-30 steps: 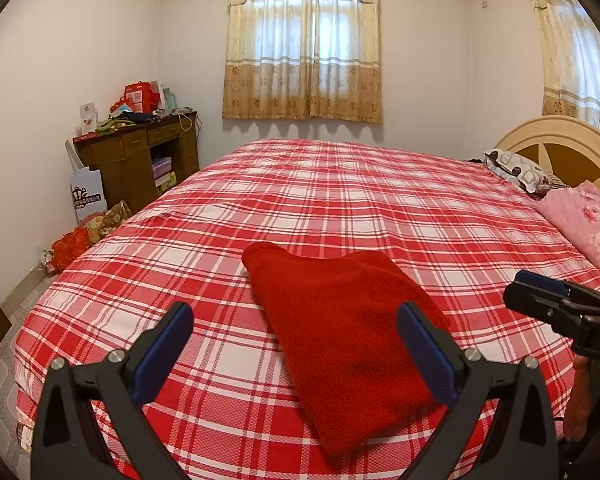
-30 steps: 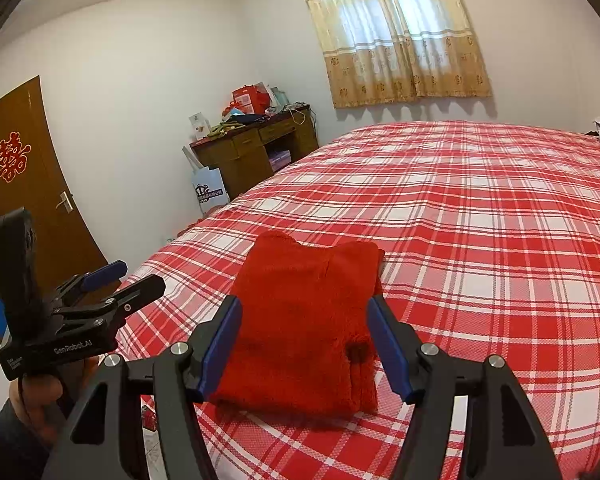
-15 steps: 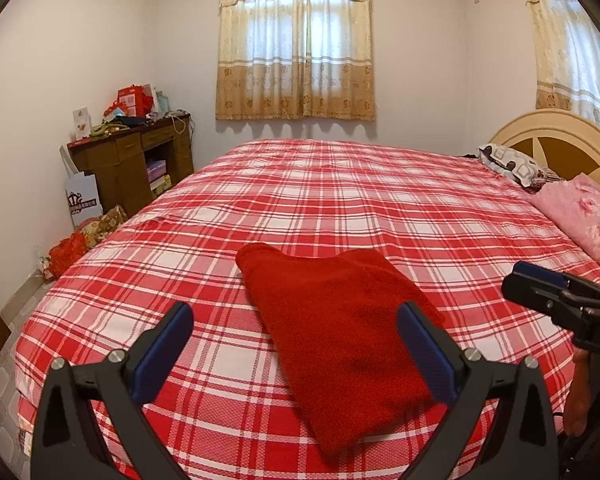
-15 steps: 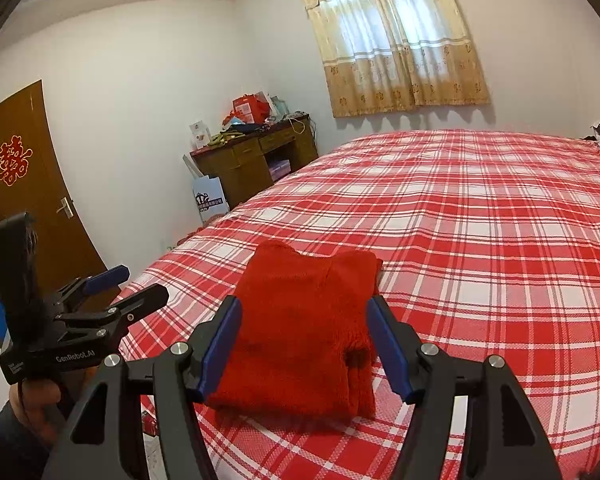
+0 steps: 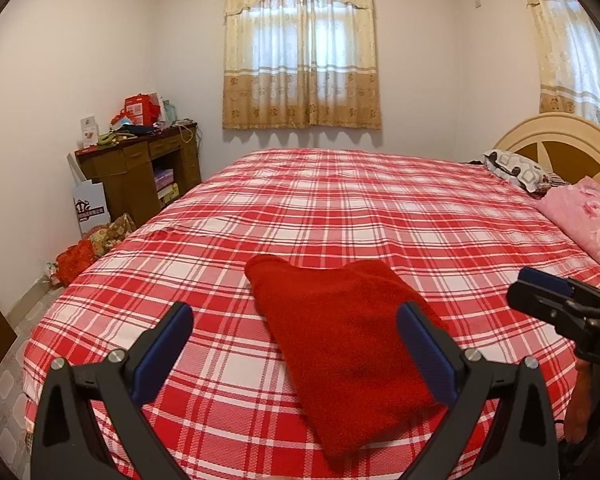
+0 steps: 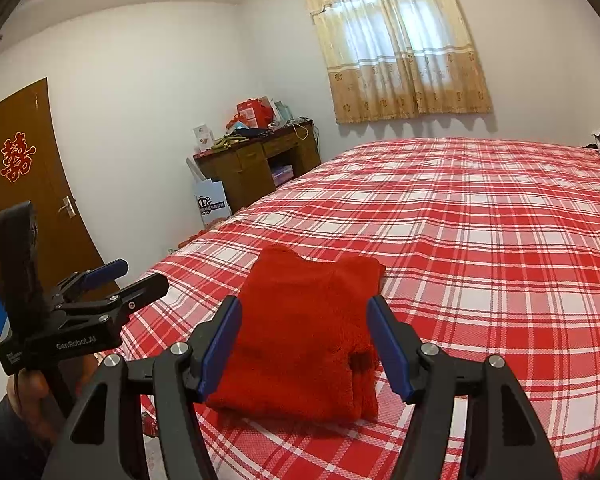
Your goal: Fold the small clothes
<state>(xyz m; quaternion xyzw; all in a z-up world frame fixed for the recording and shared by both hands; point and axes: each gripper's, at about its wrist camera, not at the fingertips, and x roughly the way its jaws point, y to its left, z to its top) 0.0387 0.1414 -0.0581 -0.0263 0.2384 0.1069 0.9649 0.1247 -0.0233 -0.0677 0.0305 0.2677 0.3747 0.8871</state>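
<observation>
A bedroom with white walls holds a bed covered in red and white plaid. A red garment lies folded near the bed's front edge. The left gripper is above the bed, its fingers spread wide, holding nothing. The right gripper is also open and empty, with the garment seen between its fingers. A wooden desk stands at the wall.

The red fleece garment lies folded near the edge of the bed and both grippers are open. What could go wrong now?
1. The folded red fleece garment lies close to the near edge of the red-and-white checked bedspread; a nudge might slide it off.
2. Its layered edge at the right looks loose, so a one-sided grasp by the right gripper could undo the fold.
3. The left gripper hangs open nearby and could snag it.
</observation>
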